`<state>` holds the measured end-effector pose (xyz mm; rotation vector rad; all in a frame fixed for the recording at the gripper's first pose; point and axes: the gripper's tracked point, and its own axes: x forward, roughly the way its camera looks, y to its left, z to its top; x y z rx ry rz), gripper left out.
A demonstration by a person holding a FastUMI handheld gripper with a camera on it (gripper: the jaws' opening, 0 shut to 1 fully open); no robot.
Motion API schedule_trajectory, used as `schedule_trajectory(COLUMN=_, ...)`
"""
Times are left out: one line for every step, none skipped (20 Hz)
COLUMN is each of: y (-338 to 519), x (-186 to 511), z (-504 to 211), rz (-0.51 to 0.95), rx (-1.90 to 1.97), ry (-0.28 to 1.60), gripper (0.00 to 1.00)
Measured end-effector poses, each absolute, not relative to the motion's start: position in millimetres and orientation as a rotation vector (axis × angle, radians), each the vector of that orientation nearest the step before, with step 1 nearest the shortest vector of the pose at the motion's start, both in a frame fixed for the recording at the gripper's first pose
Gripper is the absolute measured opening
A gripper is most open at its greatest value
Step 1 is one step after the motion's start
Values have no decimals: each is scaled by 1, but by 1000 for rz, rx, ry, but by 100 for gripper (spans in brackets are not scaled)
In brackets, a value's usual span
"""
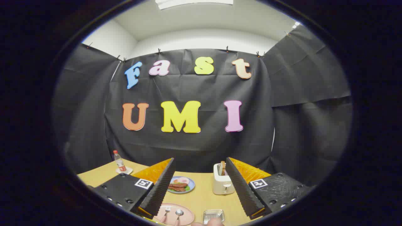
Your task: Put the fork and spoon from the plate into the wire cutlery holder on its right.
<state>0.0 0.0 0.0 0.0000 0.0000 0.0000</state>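
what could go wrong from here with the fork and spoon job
The fork and spoon lie close together on the pink plate, so the open gripper, held high above the table, might catch both or nudge one off.

The wire cutlery holder beside the plate looks small and light; a slanted drop could miss it or tip it.

The toaster stands just beyond the holder, so a wide swing might bump it.
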Motion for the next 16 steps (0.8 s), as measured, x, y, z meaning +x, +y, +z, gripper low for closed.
schedule_trajectory(y=4, x=0, z=-5, rz=9, rx=4, ry=7, gripper=96)
schedule_trajectory(y=8, x=1, z=-10, rz=19, rx=7, ry=20, gripper=96)
schedule_trajectory(y=11, x=0, z=-14, rz=29, rx=9, ry=30, gripper=96)
schedule_trajectory(y=13, x=0, z=-14, rz=34, rx=11, ry=30, gripper=96)
schedule_trajectory(y=13, x=0, z=-14, rz=41, rx=12, ry=28, gripper=96)
schedule_trajectory(y=16, x=0, z=-16, rz=50, rx=14, ry=30, gripper=96)
schedule_trajectory(y=18, x=-1, z=-21, rz=56, rx=14, ry=39, gripper=96)
schedule_trajectory(y=18, x=0, z=-24, rz=57, rx=10, ry=48, gripper=96)
schedule_trajectory(y=18, x=0, z=-27, rz=58, rx=7, ry=54, gripper=96)
schedule_trajectory(y=19, x=-1, z=-28, rz=59, rx=9, ry=58, gripper=96)
schedule_trajectory(y=20, x=-1, z=-29, rz=63, rx=10, ry=61, gripper=96)
schedule_trajectory(y=21, x=-1, z=-31, rz=68, rx=7, ry=63, gripper=96)
schedule_trajectory(y=23, x=-1, z=-33, rz=72, rx=3, ry=66, gripper=96)
schedule_trajectory(y=24, x=-1, z=-36, rz=75, rx=-2, ry=72, gripper=96)
schedule_trajectory(y=24, x=-2, z=-41, rz=76, rx=-2, ry=81, gripper=96)
schedule_trajectory(y=24, x=-2, z=-43, rz=78, rx=0, ry=89, gripper=96)
